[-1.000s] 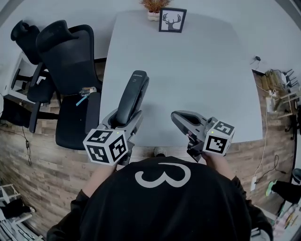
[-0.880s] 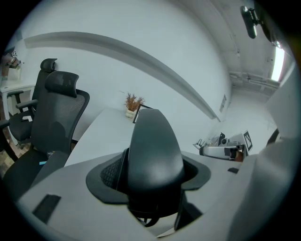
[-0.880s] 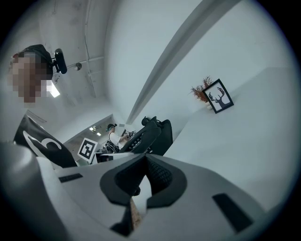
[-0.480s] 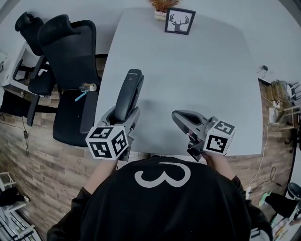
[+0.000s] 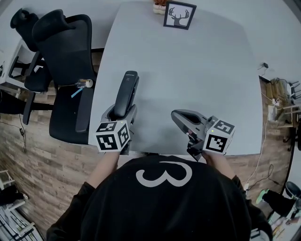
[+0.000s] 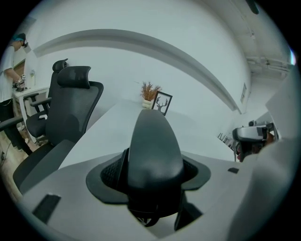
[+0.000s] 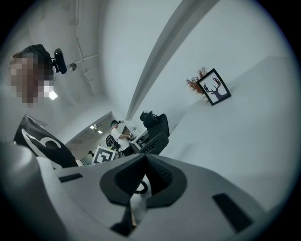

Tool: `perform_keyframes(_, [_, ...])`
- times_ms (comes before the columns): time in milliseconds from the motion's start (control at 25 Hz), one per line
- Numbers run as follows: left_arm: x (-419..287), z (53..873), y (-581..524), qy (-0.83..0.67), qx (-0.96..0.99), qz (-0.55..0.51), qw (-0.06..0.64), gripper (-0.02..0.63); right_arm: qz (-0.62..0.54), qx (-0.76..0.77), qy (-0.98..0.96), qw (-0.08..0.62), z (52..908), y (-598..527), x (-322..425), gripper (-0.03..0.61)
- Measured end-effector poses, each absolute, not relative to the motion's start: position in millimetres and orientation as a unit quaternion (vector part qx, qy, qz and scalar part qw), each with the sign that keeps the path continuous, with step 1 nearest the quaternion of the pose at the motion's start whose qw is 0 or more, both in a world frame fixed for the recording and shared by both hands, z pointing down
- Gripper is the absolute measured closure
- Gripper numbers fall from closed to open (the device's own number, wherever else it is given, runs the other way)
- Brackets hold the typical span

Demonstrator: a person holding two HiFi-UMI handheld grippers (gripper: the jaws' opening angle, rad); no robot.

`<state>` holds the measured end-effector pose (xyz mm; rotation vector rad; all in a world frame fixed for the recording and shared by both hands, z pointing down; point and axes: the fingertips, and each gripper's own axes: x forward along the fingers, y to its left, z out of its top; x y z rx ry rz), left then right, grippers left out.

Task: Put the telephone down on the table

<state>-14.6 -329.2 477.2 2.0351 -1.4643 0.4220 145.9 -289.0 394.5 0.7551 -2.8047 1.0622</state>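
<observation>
Logged pale grey table (image 5: 188, 70) filling most of head view, with wood-look floor (image 5: 28, 155) round it. Saw framed deer picture (image 5: 177, 15) standing at far edge and potted dry plant (image 5: 160, 5) just beside it on the left. Noted black office chair (image 5: 66, 52) against table's left side and second chair (image 5: 23, 23) beyond it. Caught person's black top (image 5: 164, 197), white figure on it, along bottom of view.

Found telephone (image 5: 126, 94), black, over near-left part of table, close to left edge, long axis running away from person. Saw it pinched at its near end by left gripper (image 5: 120, 112). Checked left gripper view: telephone (image 6: 153, 155) wedged between both dark pads, jutting forward toward deer picture (image 6: 162, 103) and plant (image 6: 149, 92). Couldn't tell whether its far end touched the tabletop. Marked left marker cube (image 5: 113, 136) at table's near edge.

Found right gripper (image 5: 180, 118) over near-right part of table, well apart from telephone, right marker cube (image 5: 218, 138) behind it. Read its jaws in right gripper view as pressed together at the tips, nothing between them. Spotted left cube (image 7: 104, 154), office chair (image 7: 155, 124) and deer picture (image 7: 214, 88) past those jaws. Glimpsed another person (image 7: 117, 134) far back, too small for detail.
</observation>
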Motion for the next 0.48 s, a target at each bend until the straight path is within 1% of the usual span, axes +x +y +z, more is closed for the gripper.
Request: perform_keyframes(480, [-18.4, 527.1, -354.4, -0.566, 0.744, 0.188, 0.301, 0.324, 0.357, 0.251, -0.899, 0.038, 410.2, -296.1, 156.1, 0.571])
